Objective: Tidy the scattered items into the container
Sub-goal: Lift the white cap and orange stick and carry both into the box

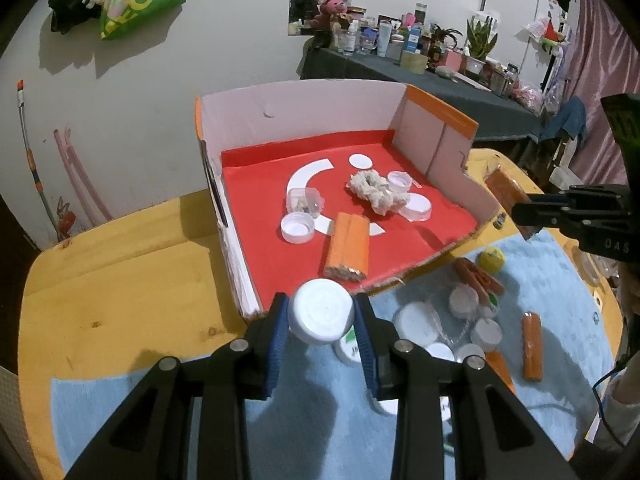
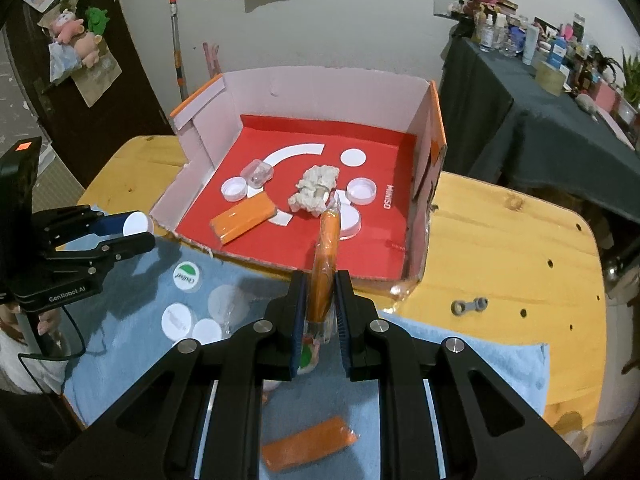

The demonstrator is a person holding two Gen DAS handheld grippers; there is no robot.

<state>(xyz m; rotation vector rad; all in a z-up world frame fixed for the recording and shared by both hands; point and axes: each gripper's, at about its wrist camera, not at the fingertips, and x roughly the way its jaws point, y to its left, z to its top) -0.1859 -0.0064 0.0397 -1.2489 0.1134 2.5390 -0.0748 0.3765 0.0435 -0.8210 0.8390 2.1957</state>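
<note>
My left gripper is shut on a white round lid, held just in front of the near rim of the red-floored cardboard box; it also shows in the right wrist view. My right gripper is shut on an orange packet, held over the box's near rim. Inside the box lie an orange packet, a white scrunchie, white lids and a clear container.
On the blue towel lie several white lids, orange packets, a red-orange item and a yellow ball. More packets and lids show in the right wrist view. A grey part lies on the wooden table.
</note>
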